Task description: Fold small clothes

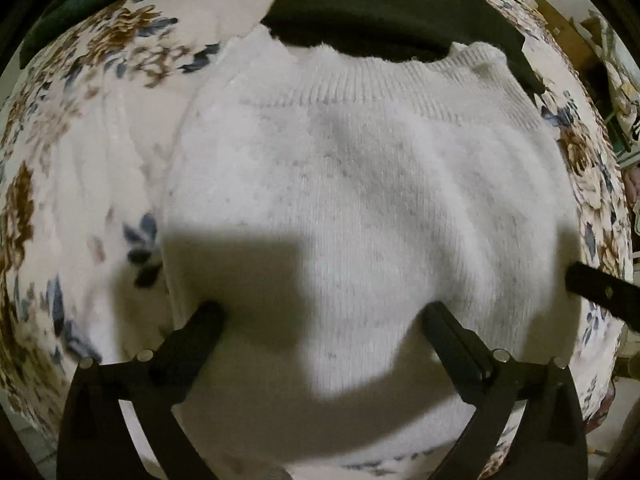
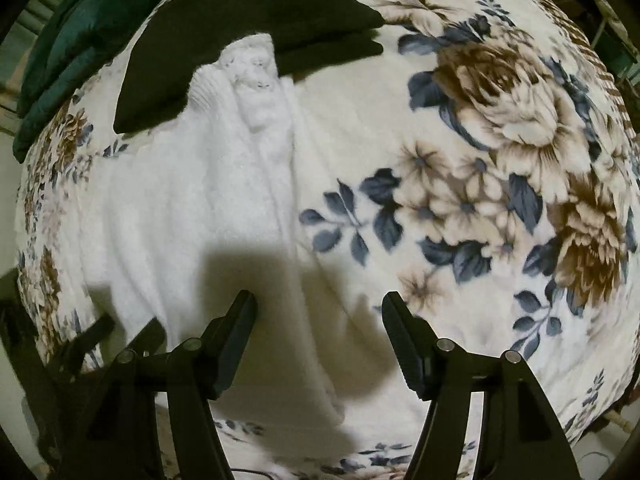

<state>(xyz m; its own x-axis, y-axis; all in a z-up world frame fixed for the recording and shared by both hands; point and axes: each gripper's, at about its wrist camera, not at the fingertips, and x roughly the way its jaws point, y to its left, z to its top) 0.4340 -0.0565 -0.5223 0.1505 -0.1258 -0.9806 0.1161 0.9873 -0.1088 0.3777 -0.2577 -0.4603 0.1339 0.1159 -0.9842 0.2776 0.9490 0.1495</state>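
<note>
We hold the left gripper (image 1: 322, 314) pointing almost straight down over a white knit sweater (image 1: 360, 208), its jaws spread wide with nothing pinched between them; the two fingertips hover above the fabric, and their shadow falls across the near part of the knit. The sweater lies spread on a floral blanket (image 1: 60, 184), its ribbed band at the far edge, and that far edge meets a folded black garment (image 1: 384, 12) which lies beyond it. On the left the sweater's side edge runs down past the left fingertip, with open blanket beyond it; on the right the knit ends near the blanket's border, where part of a black tool pokes in from the frame edge. Our right gripper (image 2: 318, 312) also points down, jaws partly open and gripping nothing. It hangs over the sweater's right edge, where the white knit sweater (image 2: 188, 216) lies in long soft folds running away from us, its bunched end touching the folded black garment (image 2: 240, 28). To the right of that edge the floral blanket (image 2: 500, 152) lies bare and broad, the widest free room we have. A dark green quilted cloth (image 2: 68, 40) sits at the far left border of the blanket, behind the black garment.
</note>
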